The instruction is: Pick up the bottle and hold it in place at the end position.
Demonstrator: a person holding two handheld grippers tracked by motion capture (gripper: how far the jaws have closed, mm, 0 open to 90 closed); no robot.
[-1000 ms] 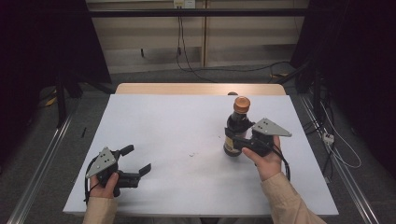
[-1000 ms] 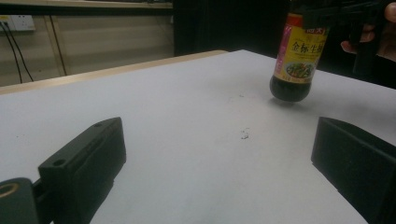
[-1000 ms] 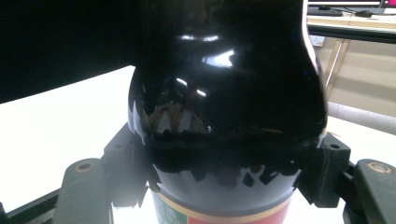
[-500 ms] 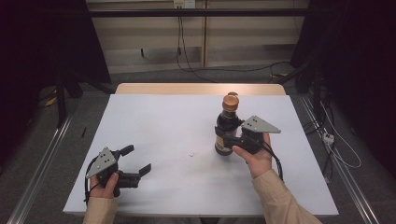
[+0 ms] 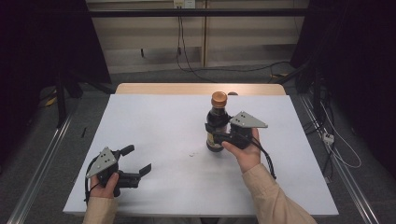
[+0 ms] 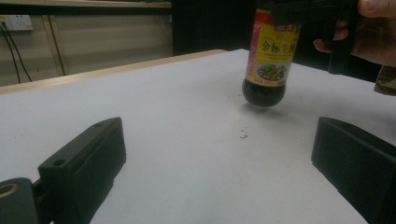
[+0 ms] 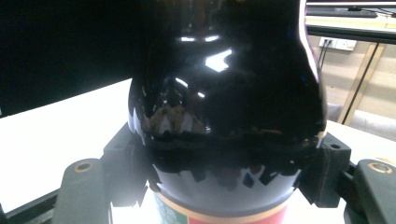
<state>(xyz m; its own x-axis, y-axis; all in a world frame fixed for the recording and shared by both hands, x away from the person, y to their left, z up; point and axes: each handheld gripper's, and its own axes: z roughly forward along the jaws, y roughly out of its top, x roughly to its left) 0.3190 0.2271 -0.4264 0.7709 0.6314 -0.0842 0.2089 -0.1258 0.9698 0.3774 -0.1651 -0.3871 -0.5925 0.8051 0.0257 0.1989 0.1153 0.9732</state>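
A dark glass bottle (image 5: 217, 125) with a rounded shoulder, an orange-brown cap and a yellow label printed in Chinese characters sits pinched in the right gripper (image 5: 223, 138), just off the white worktop (image 5: 154, 121), right of centre. The left gripper (image 5: 135, 162), jaws spread, rests near the front left corner.
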